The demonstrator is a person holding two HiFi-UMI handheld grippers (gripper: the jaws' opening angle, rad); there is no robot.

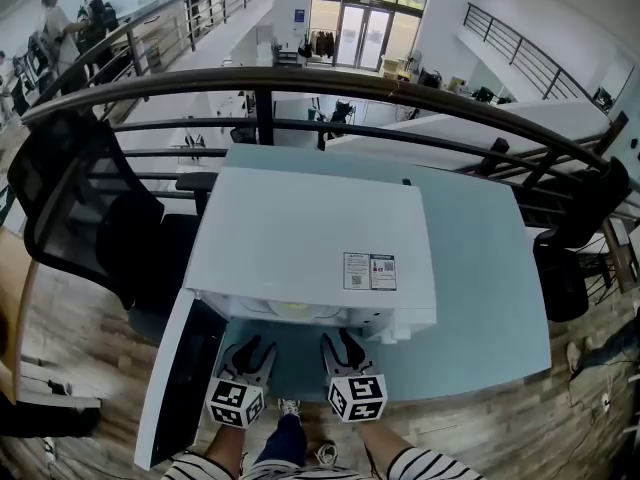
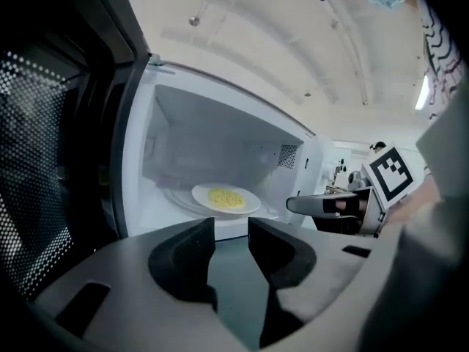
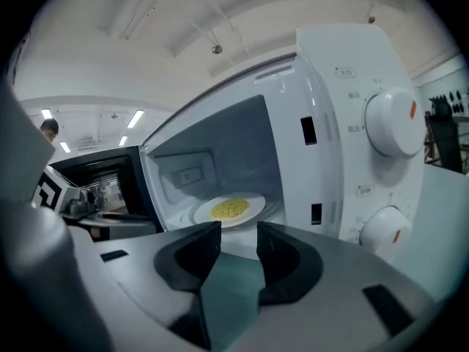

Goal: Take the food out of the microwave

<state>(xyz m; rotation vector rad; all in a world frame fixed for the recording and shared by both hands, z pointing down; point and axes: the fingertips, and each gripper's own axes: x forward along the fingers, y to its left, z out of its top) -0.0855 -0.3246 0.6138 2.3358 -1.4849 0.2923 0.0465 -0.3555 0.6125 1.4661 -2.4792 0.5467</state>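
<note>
White microwave, one plate of food inside — left gripper, right gripper: jaws apart, empty

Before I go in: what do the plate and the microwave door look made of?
Plate: white, smooth, slightly glossy; likely glazed ceramic, though melamine can't be ruled out.
Microwave door: dark window with a fine dotted grid, apparently perforated metal mesh, probably behind glass or clear plastic.
</note>
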